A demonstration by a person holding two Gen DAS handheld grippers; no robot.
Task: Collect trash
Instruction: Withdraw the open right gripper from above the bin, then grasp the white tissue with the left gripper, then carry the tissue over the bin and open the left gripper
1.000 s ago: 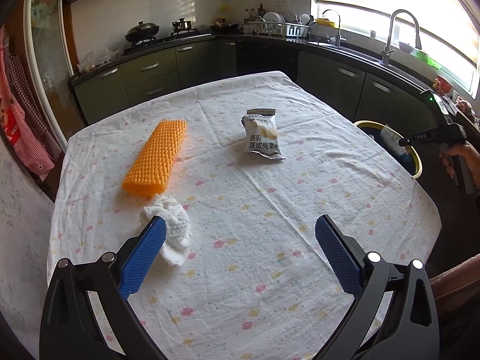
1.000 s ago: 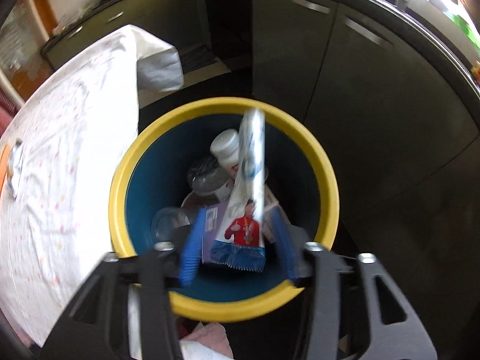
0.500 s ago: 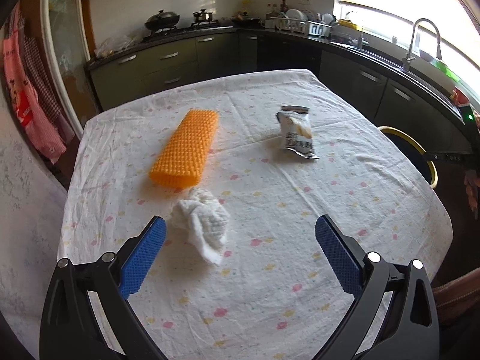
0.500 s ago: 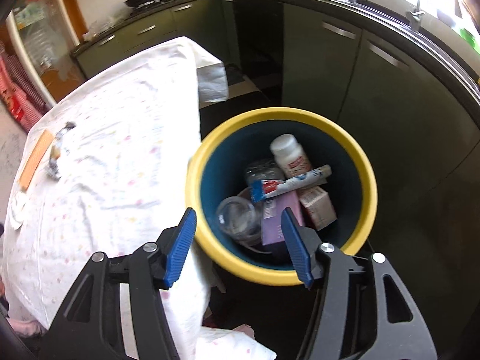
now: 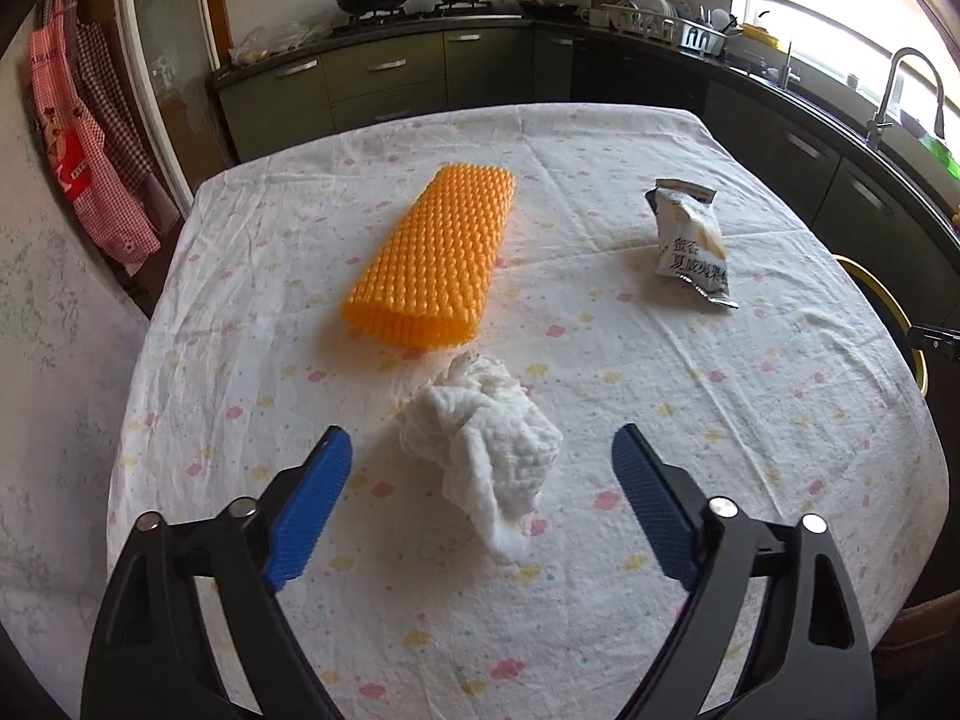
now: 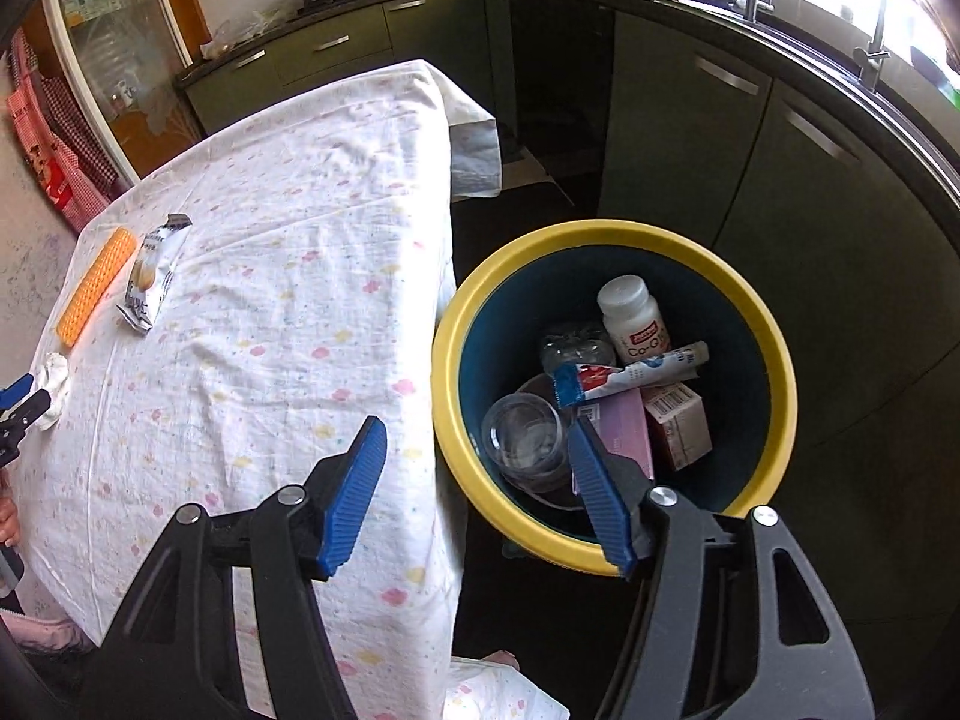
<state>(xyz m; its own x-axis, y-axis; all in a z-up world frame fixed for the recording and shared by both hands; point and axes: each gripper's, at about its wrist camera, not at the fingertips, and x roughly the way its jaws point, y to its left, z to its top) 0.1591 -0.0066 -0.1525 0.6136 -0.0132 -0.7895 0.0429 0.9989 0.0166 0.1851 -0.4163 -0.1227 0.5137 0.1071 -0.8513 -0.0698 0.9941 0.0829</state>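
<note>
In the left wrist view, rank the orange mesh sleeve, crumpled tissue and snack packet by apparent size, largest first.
1. Orange mesh sleeve
2. Tissue, though it lies nearest the camera
3. Snack packet, farther off, so perhaps understated

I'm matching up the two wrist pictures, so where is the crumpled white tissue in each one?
Left wrist: crumpled white tissue low centre, between the open left gripper fingers.
Right wrist: tissue at far left edge, small.
Shared landmark: orange mesh sleeve, just beyond it.
</note>
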